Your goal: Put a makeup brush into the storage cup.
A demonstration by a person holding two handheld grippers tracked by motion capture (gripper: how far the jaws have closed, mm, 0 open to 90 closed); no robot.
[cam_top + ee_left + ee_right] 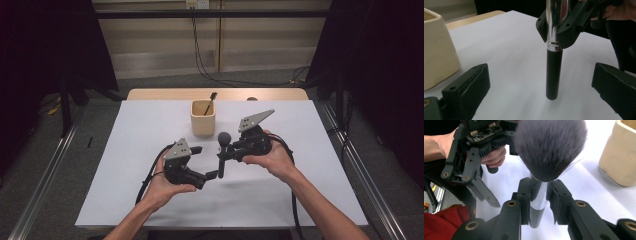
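A makeup brush [223,145] stands upright over the white table sheet, its dark fluffy head [549,145] up and its black handle [554,72] pointing down. My right gripper [226,155] is shut on the brush's silver ferrule [538,200], the pads pressing it from both sides. My left gripper [206,161] is open; its two jaws stand wide to either side of the handle's lower end and do not touch it. In the left gripper view the handle's tip hangs just above the sheet, under the right gripper [566,27].
A cream cup [203,118] with a thin black brush [210,101] in it stands just behind the grippers, at the left edge [436,50] of the left gripper view. The white sheet [140,130] covers the table. Cables trail from both grippers toward the near edge.
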